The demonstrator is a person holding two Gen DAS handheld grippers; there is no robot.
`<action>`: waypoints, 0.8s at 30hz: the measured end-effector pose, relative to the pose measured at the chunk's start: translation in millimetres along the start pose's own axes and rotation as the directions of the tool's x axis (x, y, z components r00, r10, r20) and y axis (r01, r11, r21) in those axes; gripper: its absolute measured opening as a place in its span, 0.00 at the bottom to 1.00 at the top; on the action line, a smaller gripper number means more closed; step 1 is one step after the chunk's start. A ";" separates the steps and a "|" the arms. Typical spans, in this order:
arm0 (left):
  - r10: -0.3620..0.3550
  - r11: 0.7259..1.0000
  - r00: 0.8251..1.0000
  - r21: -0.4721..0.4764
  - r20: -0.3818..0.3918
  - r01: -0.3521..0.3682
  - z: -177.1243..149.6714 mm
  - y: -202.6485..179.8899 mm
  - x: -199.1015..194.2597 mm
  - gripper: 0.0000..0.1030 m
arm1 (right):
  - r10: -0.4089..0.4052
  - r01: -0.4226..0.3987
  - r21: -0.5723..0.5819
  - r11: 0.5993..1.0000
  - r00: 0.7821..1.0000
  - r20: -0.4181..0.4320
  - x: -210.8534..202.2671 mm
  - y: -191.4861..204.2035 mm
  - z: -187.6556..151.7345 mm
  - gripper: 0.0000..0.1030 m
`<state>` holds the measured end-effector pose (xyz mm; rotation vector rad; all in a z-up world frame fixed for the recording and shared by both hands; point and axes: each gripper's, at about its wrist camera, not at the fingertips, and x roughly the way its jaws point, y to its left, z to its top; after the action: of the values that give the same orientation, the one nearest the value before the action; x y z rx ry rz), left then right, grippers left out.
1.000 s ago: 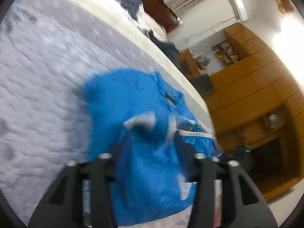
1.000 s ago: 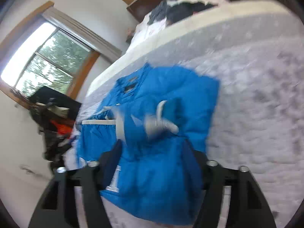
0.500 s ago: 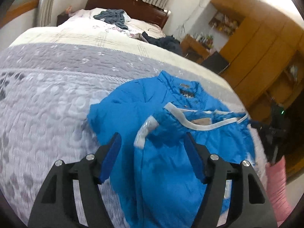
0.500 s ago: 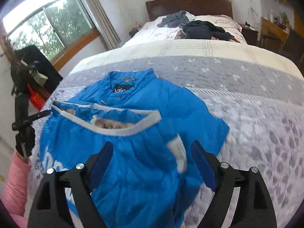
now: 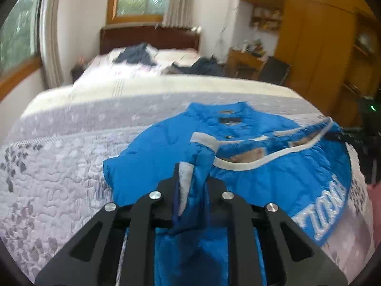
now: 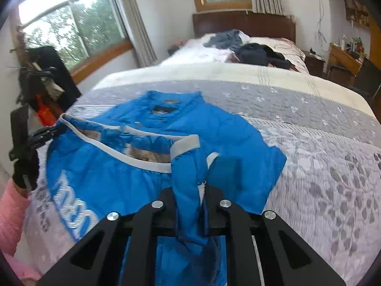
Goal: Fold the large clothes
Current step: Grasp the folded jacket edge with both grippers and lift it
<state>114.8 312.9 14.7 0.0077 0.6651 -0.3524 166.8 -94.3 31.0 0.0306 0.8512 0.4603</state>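
Black left tongs [image 5: 191, 181], black right tongs [image 6: 190, 190], 4 silver screws each, pink sleeve [image 6: 10, 217]

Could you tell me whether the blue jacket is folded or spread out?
Partly folded: the blue jacket has its hem turned up towards the collar.

Soft window [image 6: 71, 35] daylight, fisheye-bent edges, slight motion blur

A bedroom is seen: white walls, a dark wooden headboard [image 6: 245, 25], daylight from windows [image 6: 71, 31], wooden cabinets [image 5: 314, 47] at one side.
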 end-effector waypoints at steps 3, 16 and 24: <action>0.005 1.000 0.998 0.009 0.059 -0.005 0.5 -9.8 -30.0 0.13 | 0.043 -0.044 0.009 0.999 0.999 0.030 -26.9 6.8 -5.0 0.13; 0.088 0.991 0.984 -0.113 0.158 -0.071 110.3 11.2 3.0 0.13 | -0.011 -0.006 0.132 0.991 0.992 0.124 -38.7 -16.8 107.2 0.13; 0.098 0.967 0.993 -0.231 -0.063 -0.110 110.6 50.9 117.2 0.14 | -0.046 0.045 0.230 0.972 0.999 -0.001 47.1 -51.8 129.3 0.13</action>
<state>283.4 310.4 25.7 -0.1735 0.7509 -0.1715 307.7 -101.9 72.3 0.2250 0.8961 0.3161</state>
